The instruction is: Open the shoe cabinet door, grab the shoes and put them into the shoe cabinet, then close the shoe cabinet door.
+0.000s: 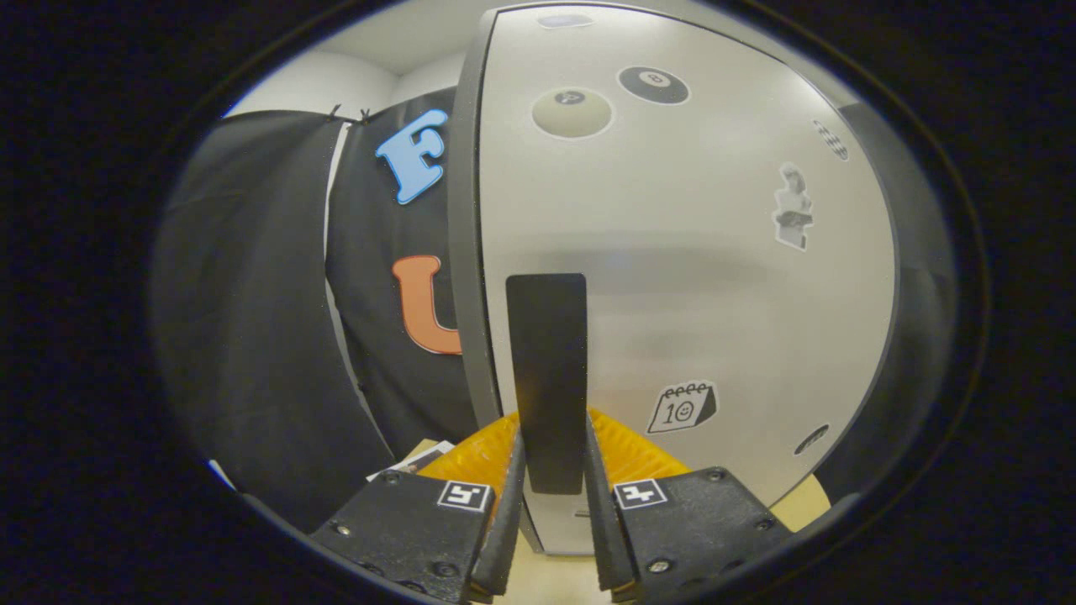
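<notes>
Gripper view: a pale grey shoe cabinet door stands upright just ahead, dotted with small stickers. A dark vertical handle is fixed near the door's left edge. The hand-held gripper has its two fingers set close on either side of the handle's lower end, seemingly clamped on it. No shoes are in sight here. This looks like the door step, opening or closing; I cannot tell which. Next, the door likely needs a steady swing on its hinge.
</notes>
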Tool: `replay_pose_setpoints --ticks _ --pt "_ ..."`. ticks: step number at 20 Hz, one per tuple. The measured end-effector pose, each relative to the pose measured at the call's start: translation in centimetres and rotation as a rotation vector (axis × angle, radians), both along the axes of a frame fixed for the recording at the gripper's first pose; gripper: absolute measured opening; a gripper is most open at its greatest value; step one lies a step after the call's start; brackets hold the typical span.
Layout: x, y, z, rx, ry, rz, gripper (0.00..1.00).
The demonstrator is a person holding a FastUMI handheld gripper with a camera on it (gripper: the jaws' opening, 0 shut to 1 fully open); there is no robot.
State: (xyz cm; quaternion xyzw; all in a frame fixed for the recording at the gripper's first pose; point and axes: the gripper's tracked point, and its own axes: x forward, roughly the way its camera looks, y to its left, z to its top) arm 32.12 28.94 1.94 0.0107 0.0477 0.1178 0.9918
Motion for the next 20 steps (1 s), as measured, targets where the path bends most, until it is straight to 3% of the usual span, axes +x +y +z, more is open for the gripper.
replay_pose_setpoints --ticks 5,10,20 --pt "-1.0 -0.2 0.3 -0.011 0.009 0.101 0.34" --pt "-5.4 -1.6 -0.5 -0.019 0.013 0.160 0.30" --pt "-14.5 -6.9 -1.4 -0.015 0.019 0.179 0.27"
